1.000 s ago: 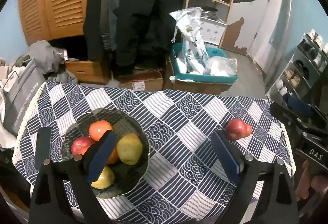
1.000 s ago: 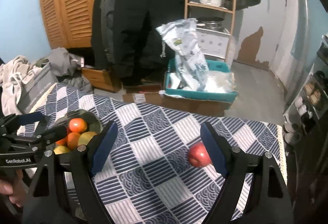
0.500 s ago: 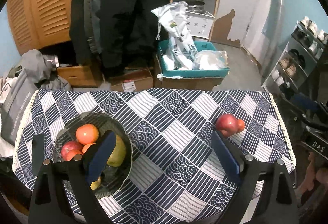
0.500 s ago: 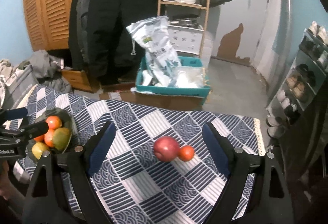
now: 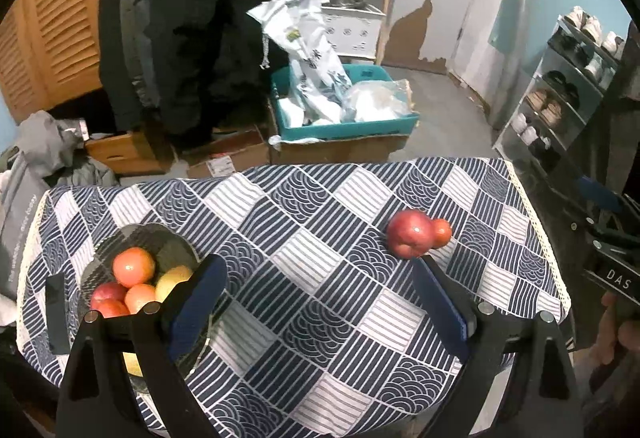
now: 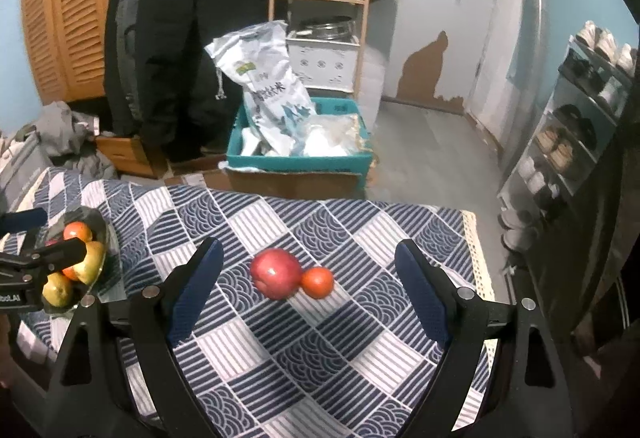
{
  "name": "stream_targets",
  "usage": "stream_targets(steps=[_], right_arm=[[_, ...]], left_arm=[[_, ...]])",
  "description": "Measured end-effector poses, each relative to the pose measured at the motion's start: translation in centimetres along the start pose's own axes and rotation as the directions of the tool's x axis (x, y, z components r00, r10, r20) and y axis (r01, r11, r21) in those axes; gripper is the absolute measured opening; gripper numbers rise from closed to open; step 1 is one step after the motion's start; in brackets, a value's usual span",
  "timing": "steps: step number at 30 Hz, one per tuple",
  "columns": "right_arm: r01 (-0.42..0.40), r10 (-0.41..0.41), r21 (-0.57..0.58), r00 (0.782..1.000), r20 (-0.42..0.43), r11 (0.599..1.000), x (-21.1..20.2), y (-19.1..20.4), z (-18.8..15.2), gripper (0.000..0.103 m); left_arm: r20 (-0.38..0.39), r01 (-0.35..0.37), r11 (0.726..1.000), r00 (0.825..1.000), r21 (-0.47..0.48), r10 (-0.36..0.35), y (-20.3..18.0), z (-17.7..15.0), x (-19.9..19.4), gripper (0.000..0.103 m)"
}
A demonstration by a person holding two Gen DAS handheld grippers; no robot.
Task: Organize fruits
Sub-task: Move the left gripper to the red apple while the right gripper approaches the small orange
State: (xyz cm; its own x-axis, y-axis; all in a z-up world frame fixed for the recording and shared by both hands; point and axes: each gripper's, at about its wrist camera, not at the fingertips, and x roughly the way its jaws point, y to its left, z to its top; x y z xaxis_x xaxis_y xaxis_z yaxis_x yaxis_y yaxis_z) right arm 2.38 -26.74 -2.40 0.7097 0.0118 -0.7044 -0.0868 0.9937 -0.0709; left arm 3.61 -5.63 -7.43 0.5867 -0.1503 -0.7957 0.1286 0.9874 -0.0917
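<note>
Two fruits lie loose on our tablecloth: a red apple and a small orange fruit, touching each other, toward the right side of the table. The rest of our fruit sits piled in the glass bowl at the left end. Our right gripper hangs above the loose pair with its jaws spread wide and nothing between them; the pair sits between the two pads in its view. Our left gripper is likewise spread wide and empty, held above the middle of the table with its left pad over the bowl's edge.

We judge the next step to be picking up one of the loose pair and carrying it to the bowl. Because the apple and the small fruit touch, closing on one may nudge the other, and a round fruit on cloth can roll; the table edge with its pale trim is near on the right, so a push that way could send the small one to the floor. If we straddle both at once, the pads may pinch unevenly and squirt one out. The apple is smooth and rounded, so an off-centre grip may let it slip. The bowl is already heaped, and we think a fruit dropped on top could roll off the pile or knock another out over the rim.
</note>
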Motion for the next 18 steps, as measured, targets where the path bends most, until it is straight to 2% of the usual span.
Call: stream_targets(steps=[9,18], right_arm=[[0.020,-0.019,0.027,0.999,-0.051,0.999,1.5,-2.2,-1.0,0.086],[0.008,0.003,0.077,0.989,-0.149,0.997,5.3,-4.2,-2.0,0.086]], left_arm=[[-0.027,0.010,0.999,1.000,0.036,-0.009,-2.4,-0.1,2.4,0.095],[-0.053,0.036,0.998,0.998,0.059,-0.033,-4.4,0.3,6.1,0.095]])
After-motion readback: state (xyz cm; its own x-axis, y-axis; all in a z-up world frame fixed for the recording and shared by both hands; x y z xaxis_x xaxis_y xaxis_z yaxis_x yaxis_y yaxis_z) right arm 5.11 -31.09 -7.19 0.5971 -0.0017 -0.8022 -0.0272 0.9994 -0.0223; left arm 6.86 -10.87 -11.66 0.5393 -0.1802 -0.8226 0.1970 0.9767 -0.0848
